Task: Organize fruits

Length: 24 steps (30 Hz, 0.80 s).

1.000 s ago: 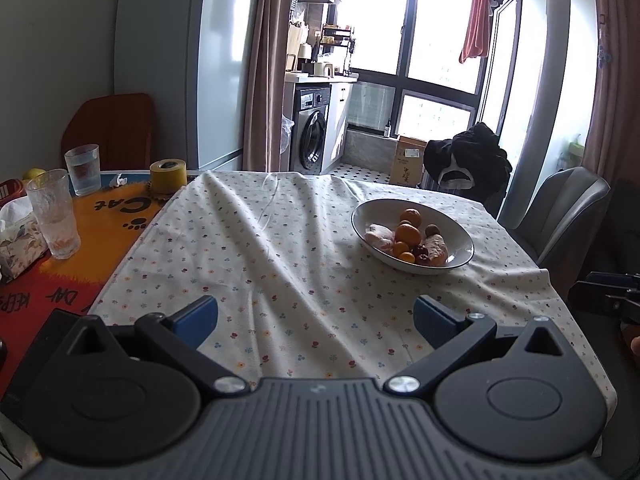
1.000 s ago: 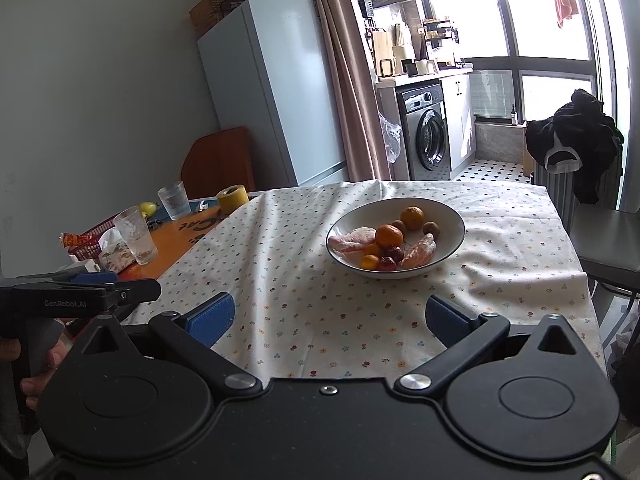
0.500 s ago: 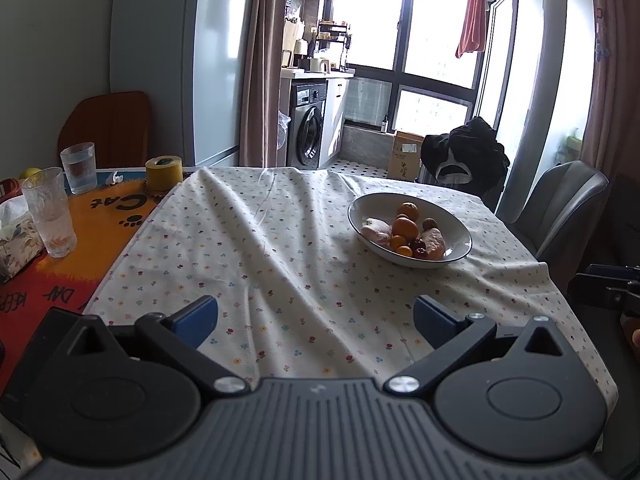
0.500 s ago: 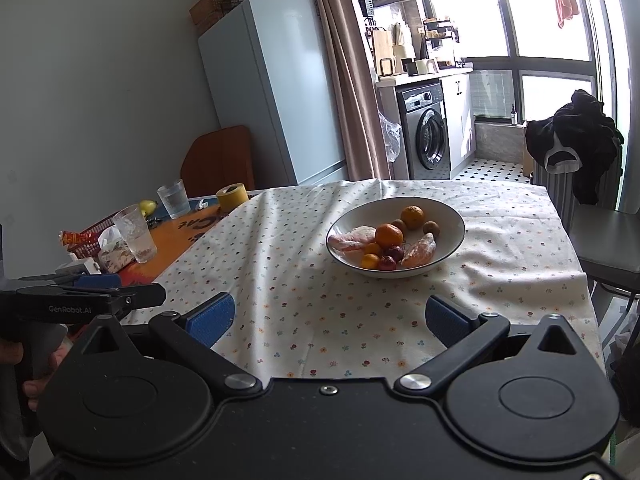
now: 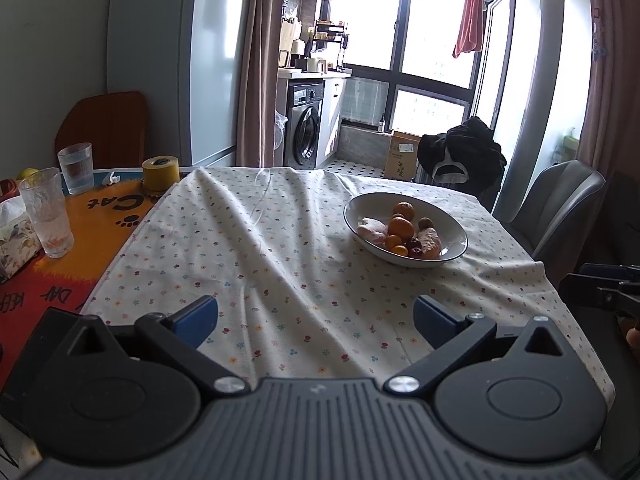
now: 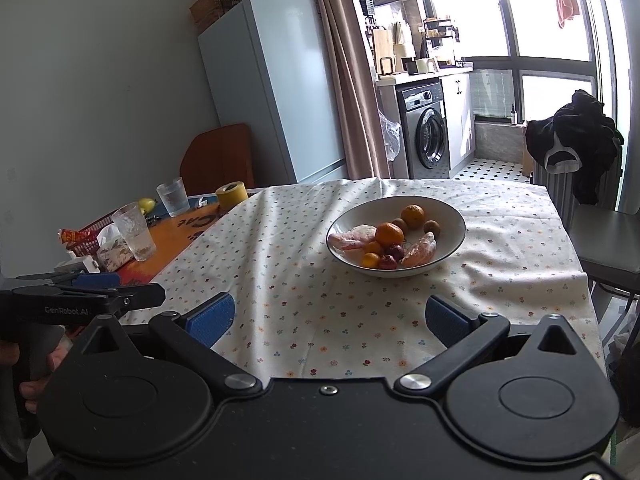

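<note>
Holding both tools low over the near edge of the tablecloth, you are keeping the left gripper and the right gripper spread wide and empty. The bowl of fruits is sitting farther out, at about one o'clock from the left gripper and twelve from the right, so the right looks nearer; the bowl's long side is running left to right.

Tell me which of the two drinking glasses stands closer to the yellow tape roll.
The shorter glass holding water, at the table's far edge beside the yellow tape roll. The taller frosted glass stands nearer the camera, by the tissue box.
</note>
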### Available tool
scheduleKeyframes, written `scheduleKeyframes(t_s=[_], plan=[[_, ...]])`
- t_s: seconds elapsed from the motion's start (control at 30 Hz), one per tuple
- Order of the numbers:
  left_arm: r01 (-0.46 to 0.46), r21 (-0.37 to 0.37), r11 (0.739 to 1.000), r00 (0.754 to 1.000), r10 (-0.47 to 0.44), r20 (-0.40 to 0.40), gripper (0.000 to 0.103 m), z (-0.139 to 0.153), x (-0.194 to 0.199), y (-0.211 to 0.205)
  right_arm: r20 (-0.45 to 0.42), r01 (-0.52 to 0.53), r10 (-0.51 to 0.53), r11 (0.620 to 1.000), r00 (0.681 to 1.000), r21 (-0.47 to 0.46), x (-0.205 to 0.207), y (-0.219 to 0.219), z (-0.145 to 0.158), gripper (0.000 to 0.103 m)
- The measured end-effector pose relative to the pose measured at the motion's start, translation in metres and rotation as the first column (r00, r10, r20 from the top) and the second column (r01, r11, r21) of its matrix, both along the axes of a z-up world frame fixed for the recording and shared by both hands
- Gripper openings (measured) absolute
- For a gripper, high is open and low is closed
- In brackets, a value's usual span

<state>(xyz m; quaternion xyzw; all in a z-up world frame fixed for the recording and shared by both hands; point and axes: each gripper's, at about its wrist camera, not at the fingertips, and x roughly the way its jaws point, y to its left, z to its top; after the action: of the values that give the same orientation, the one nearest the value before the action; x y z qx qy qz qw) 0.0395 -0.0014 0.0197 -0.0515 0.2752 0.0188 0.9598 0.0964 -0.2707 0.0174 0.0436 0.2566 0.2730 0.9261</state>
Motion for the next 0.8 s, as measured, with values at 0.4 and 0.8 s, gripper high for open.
scheduleKeyframes(t_s=[0.4,0.8], plan=[[0.007,0.001,1.000,1.000,-0.007,0.001,0.103,0.0005,-0.0009,-0.0031,0.001,-0.003,0.003,1.000,1.000,-0.007,0.0008,-0.0003,-0.0003,0.103],[0.009,0.000,1.000,1.000,-0.009,-0.001,0.103,-0.0001,-0.0012,-0.0025,0.002,-0.003,0.003,1.000,1.000,-0.009,0.0012,0.0001,0.0006,0.103]])
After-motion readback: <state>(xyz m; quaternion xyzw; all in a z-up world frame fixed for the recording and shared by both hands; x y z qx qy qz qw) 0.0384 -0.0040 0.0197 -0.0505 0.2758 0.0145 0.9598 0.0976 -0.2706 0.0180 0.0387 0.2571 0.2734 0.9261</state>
